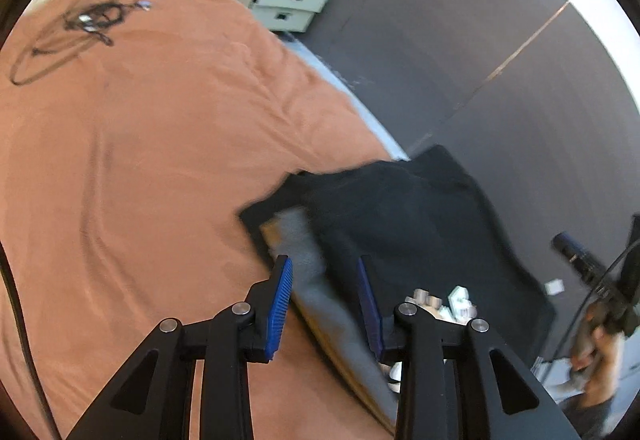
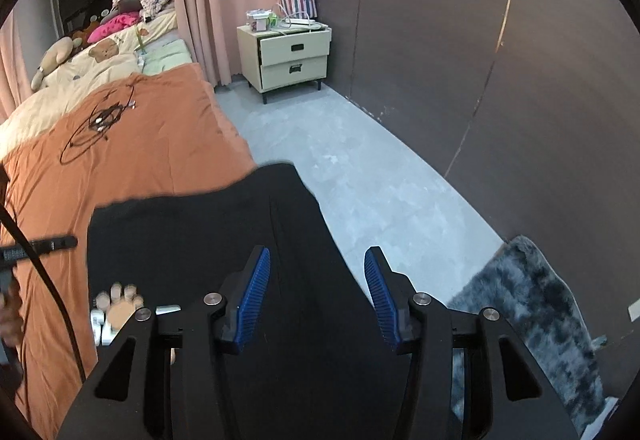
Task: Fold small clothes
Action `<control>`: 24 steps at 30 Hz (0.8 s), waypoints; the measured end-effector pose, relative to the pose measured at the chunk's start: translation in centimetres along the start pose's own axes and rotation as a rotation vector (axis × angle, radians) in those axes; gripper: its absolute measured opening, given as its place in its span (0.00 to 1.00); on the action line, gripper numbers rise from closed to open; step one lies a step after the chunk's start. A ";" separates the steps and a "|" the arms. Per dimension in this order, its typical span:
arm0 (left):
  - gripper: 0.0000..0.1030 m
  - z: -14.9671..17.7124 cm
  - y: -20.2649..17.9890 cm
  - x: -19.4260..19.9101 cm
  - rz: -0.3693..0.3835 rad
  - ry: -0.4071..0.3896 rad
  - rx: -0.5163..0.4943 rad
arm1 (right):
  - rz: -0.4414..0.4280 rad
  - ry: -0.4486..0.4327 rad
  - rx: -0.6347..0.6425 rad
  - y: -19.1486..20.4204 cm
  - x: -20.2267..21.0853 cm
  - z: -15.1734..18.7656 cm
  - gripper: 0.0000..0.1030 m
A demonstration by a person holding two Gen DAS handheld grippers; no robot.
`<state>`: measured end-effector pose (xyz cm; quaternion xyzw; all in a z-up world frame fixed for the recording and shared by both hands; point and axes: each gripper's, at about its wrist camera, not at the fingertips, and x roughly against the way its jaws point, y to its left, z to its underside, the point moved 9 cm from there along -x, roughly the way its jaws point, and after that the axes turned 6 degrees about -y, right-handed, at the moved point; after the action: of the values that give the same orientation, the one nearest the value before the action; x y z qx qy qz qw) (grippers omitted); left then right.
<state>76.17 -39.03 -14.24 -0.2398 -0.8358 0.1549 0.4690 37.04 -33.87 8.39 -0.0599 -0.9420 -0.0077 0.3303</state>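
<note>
Hovering open-jawed, both grippers (image 1: 324, 304) (image 2: 316, 294) empty | black garment (image 1: 400, 216) lower right, draped off bed (image 1: 140, 160) edge | likely lining up for a grasp

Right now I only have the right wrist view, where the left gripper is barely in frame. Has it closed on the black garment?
Observer: No. The left gripper is open, with the edge of the black garment lying between its fingers.
Reviewer: Is that edge plain black, like what I see?
Observer: No. In the left wrist view a grey strip with a tan border shows there, on the orange bedcover. It looks like the garment's inside turned out, though blur makes that uncertain.
</note>
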 end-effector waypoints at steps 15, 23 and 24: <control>0.33 2.5 -1.4 -3.8 0.104 0.113 0.074 | -0.005 0.018 -0.141 -5.4 0.6 7.7 0.46; 0.05 1.7 -1.5 -1.0 0.110 -0.009 0.069 | -0.020 -0.017 -0.141 -3.8 1.3 9.2 0.44; 0.05 1.8 -1.2 -1.0 0.104 -0.017 0.080 | -0.017 -0.022 -0.134 -3.7 1.5 9.3 0.44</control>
<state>74.78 -40.62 -15.26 -0.2625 -0.8193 0.2144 0.4624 29.68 -36.84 2.11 -0.0738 -0.9434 -0.0730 0.3149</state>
